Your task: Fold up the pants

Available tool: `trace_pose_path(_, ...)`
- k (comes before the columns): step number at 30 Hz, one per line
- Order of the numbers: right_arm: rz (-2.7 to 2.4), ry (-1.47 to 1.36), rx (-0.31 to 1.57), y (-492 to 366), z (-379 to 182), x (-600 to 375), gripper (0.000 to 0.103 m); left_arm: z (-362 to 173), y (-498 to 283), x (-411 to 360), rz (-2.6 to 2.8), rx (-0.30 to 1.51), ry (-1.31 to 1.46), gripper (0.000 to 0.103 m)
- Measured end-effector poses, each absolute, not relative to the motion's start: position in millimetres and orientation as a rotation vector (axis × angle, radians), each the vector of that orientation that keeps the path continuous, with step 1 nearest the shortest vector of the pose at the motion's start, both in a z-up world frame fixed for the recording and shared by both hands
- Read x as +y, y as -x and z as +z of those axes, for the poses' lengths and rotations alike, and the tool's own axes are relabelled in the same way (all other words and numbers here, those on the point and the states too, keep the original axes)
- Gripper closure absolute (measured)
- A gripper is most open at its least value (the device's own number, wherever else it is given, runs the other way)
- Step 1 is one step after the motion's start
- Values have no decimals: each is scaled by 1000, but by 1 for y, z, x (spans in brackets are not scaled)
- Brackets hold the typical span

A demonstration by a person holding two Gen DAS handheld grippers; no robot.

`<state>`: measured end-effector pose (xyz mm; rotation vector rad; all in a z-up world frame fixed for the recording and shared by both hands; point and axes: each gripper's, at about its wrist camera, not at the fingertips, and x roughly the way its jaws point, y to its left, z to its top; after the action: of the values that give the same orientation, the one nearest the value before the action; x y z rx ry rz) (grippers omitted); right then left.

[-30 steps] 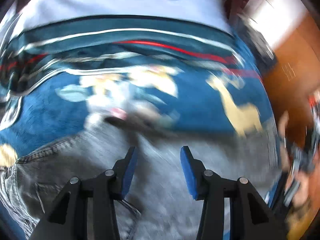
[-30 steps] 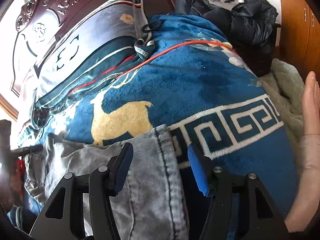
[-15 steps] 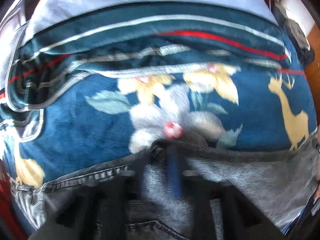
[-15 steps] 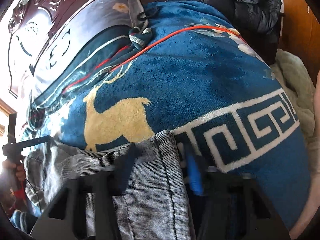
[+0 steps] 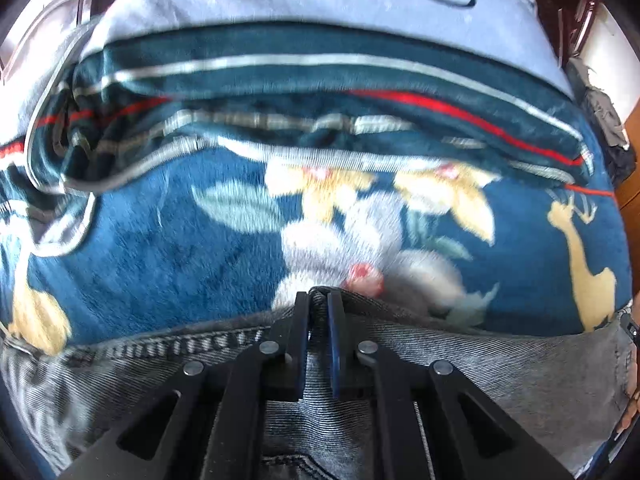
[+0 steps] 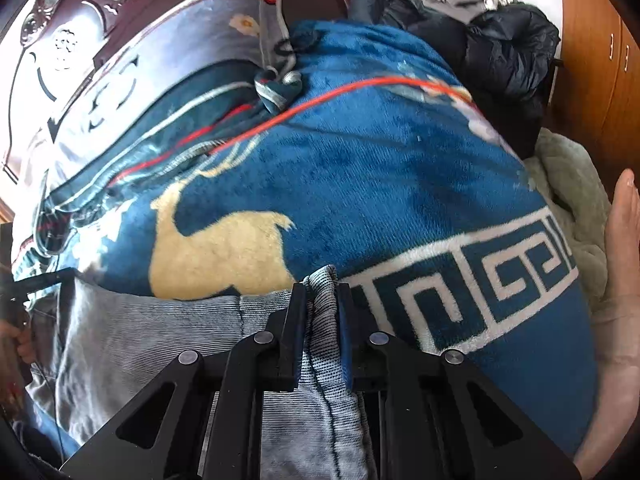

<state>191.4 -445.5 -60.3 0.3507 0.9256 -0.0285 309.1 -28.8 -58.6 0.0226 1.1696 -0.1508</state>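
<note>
Grey denim pants [image 5: 480,364] lie flat on a blue fleece blanket [image 5: 160,264] on a bed. In the left wrist view my left gripper [image 5: 318,298] is shut on a raised pinch of the pants' upper edge. Seen from the right wrist, the pants [image 6: 160,340] spread to the left. My right gripper [image 6: 322,290] is closing its jaws on the pants' seamed right edge, and a fold of denim stands squeezed between the blue pads [image 6: 344,320]. Both grippers point steeply down at the bed.
The blanket [image 6: 380,184] bears a yellow deer and a white key border. A pale blue pillow [image 5: 280,4] and a carved dark headboard [image 6: 72,20] lie beyond. A dark jacket pile [image 6: 508,52], a green throw [image 6: 572,200] and a person's hand [image 6: 620,260] are at right.
Both grippers went from open over the pants to shut on the denim edge. The left one also dropped and tipped toward the pants' upper edge.
</note>
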Motion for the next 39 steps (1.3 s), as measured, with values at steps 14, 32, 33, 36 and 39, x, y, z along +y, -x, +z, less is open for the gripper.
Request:
trace_pose_path(14, -45, -467, 953, -96, -21, -447, 48, 14, -200, -17, -436, 1036, -28, 44)
trace_pose_path(32, -166, -376, 1017, -60, -39, -428, 86, -53, -133, 6, -295, 1198, -139, 88)
trace_pose_path(33, -170, -379, 1037, -62, -44, -428, 86, -55, -135, 7, -297, 1196, -136, 88)
trace_pose_path(36, -163, -410, 1093, -69, -61, -433, 84, -55, -134, 7, -289, 1189, -136, 88)
trace_pose_path(39, -182, -442, 1068, -66, -59, -440, 64, -42, -136, 16, -321, 1200, -71, 87)
